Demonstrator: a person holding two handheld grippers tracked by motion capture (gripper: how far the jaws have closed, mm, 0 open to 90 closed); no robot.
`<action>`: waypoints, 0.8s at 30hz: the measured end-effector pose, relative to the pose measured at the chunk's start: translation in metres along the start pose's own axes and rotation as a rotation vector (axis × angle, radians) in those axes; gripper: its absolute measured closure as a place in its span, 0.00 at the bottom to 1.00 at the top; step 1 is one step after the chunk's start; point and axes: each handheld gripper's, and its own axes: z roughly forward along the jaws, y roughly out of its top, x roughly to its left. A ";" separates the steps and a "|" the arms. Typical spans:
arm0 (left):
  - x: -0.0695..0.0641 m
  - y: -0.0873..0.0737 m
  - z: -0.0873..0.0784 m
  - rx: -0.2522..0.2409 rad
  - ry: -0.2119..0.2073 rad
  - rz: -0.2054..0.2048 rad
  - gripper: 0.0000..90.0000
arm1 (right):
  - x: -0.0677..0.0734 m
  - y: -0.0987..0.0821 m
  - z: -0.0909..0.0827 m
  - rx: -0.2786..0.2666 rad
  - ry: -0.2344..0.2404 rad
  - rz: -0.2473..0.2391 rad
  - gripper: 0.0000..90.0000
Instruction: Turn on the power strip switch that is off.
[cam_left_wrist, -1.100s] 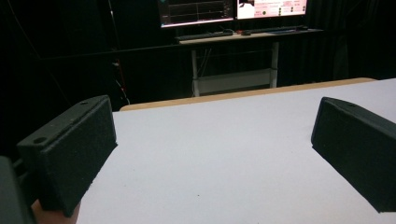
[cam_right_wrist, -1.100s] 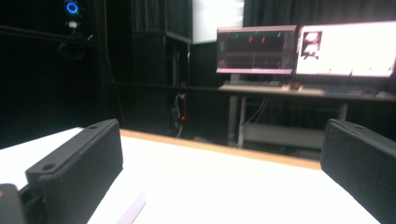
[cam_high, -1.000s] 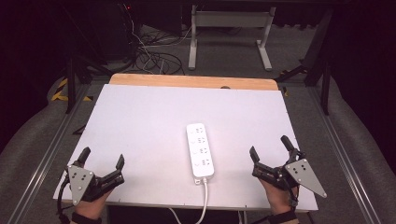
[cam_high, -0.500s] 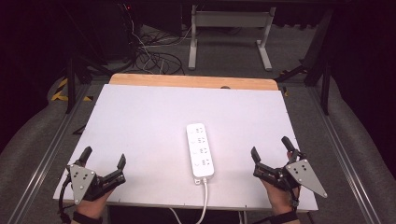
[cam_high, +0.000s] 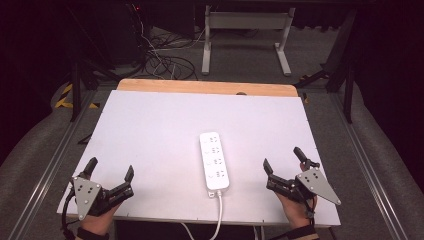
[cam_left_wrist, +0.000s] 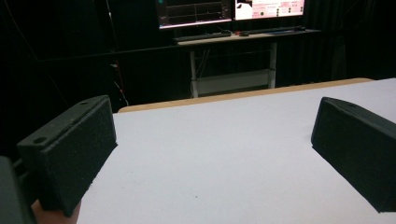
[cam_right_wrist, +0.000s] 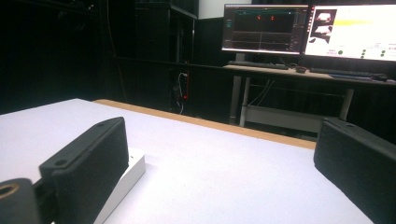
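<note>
A white power strip (cam_high: 214, 160) lies lengthwise near the front middle of the white table (cam_high: 160, 125), its cord running off the front edge. My left gripper (cam_high: 110, 169) rests open at the front left corner, nothing between its jaws. At the front right my right gripper (cam_high: 284, 160) is open too, about a hand's width right of the strip. In the left gripper view the gripper (cam_left_wrist: 212, 154) frames bare white tabletop. The right gripper view has the gripper (cam_right_wrist: 219, 182) spread wide, with a corner of the power strip (cam_right_wrist: 128, 179) behind the left jaw.
A wooden strip (cam_high: 205, 87) borders the table's far edge. Beyond it stand a desk frame (cam_high: 245, 35) and loose cables (cam_high: 160, 62) on the floor. Lit monitors (cam_right_wrist: 303, 30) sit on a far desk.
Both grippers have shifted only slightly at the table's front edge; both stay open. The power strip has not moved.
</note>
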 end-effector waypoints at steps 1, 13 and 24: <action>0.000 0.000 0.000 0.000 0.000 0.001 0.01 | 0.000 0.000 0.000 0.004 0.001 -0.001 0.04; 0.000 0.000 -0.001 0.000 0.001 0.004 0.01 | -0.002 0.000 0.000 0.001 -0.006 0.006 0.04; 0.001 -0.001 -0.001 0.004 0.005 0.002 0.01 | -0.002 0.000 0.002 0.000 -0.001 0.012 0.04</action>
